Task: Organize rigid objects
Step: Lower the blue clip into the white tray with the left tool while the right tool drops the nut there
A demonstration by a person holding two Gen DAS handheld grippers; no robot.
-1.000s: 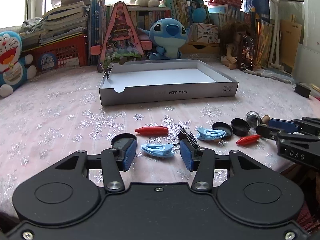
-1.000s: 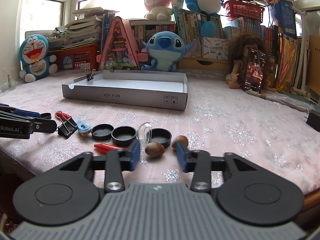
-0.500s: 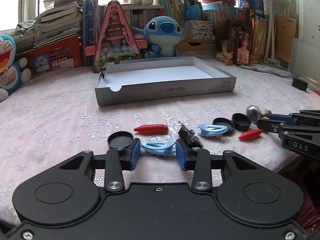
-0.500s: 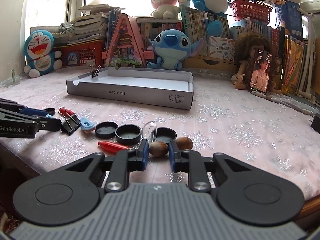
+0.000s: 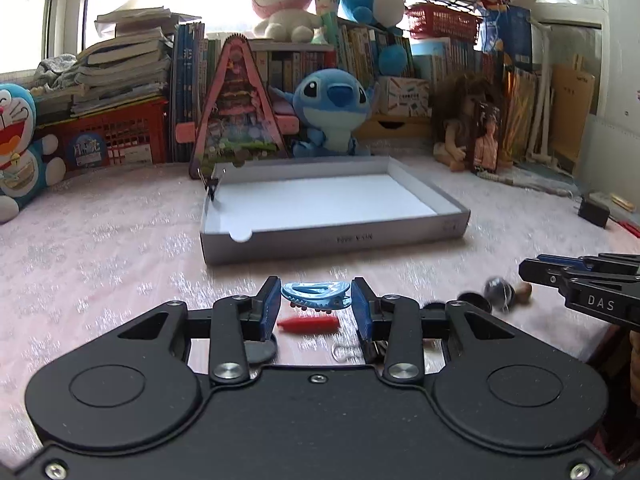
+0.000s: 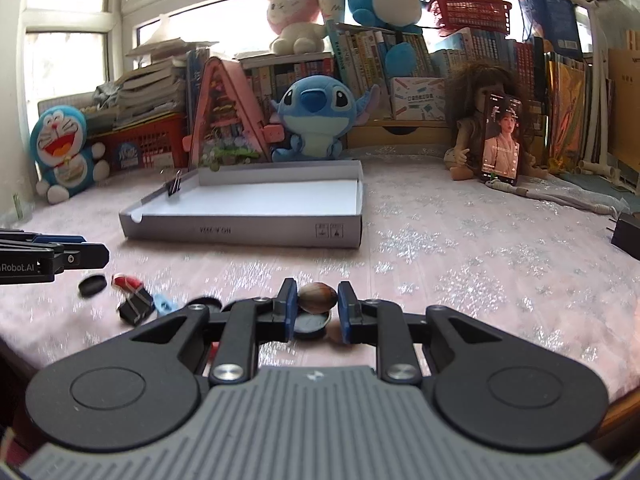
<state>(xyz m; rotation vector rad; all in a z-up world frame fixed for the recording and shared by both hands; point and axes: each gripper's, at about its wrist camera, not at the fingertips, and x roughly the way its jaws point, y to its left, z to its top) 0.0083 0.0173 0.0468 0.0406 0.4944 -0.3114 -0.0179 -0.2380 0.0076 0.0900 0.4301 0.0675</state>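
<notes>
My left gripper (image 5: pixel 315 300) is shut on a light blue hair clip (image 5: pixel 316 295) and holds it above the pink tablecloth. My right gripper (image 6: pixel 318 304) is shut on a brown nut (image 6: pixel 317 298), also lifted off the cloth. The shallow grey cardboard tray (image 5: pixel 340 240) with a white floor lies ahead of both, seen too in the right wrist view (image 6: pixel 248 234). A black binder clip (image 5: pixel 211 188) is clipped to its far left wall. Below the left gripper lie a red cone-shaped piece (image 5: pixel 309 323) and a black cap (image 5: pixel 259 353).
On the cloth by the right gripper are black caps (image 6: pixel 311 325), a red-handled binder clip (image 6: pixel 134 305), a second blue clip (image 6: pixel 165 305) and another nut (image 6: pixel 335 334). Plush toys, books, a doll and baskets line the back. A black adapter (image 5: pixel 594 212) sits at the right.
Both grippers closed on their objects and lifted them: the left took the blue hair clip, the right the brown nut. Both views now sit higher and nearer the tray.
</notes>
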